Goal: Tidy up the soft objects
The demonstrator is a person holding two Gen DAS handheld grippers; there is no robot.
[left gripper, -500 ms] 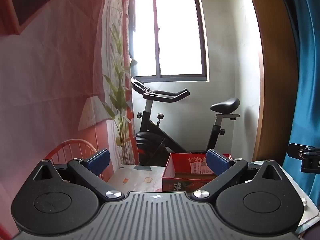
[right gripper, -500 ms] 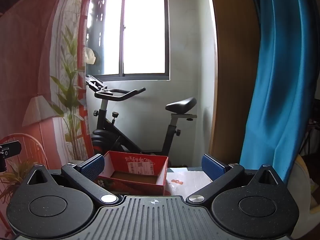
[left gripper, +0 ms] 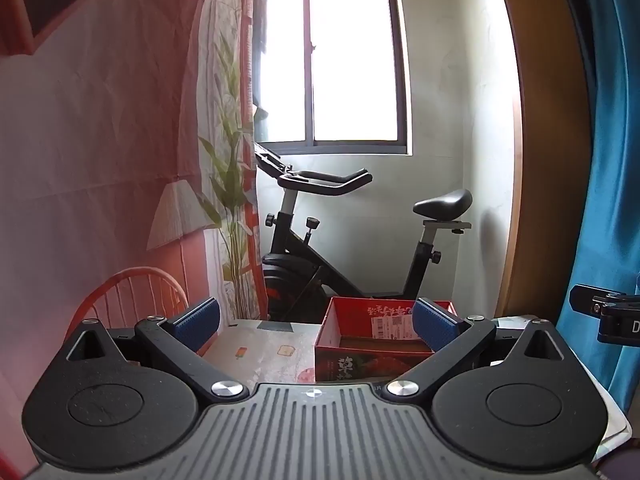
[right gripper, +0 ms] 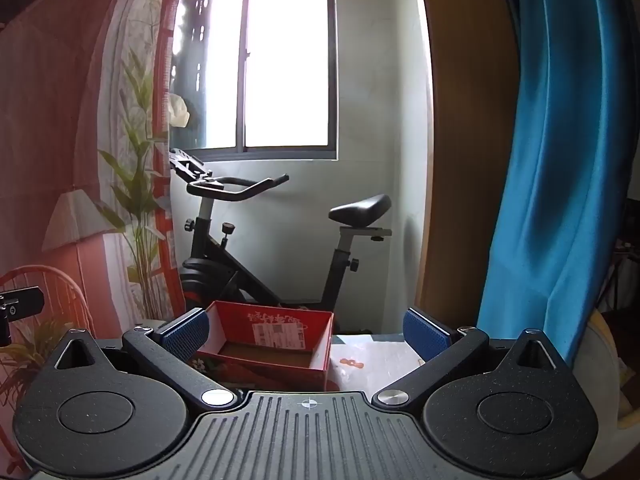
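Red cardboard box sits open-topped on the table ahead; left gripper and right gripper both spread wide, nothing between their pads.

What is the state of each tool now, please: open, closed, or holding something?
Left tool: open, holding nothing; the red box lies ahead of it.
Right tool: open, holding nothing.
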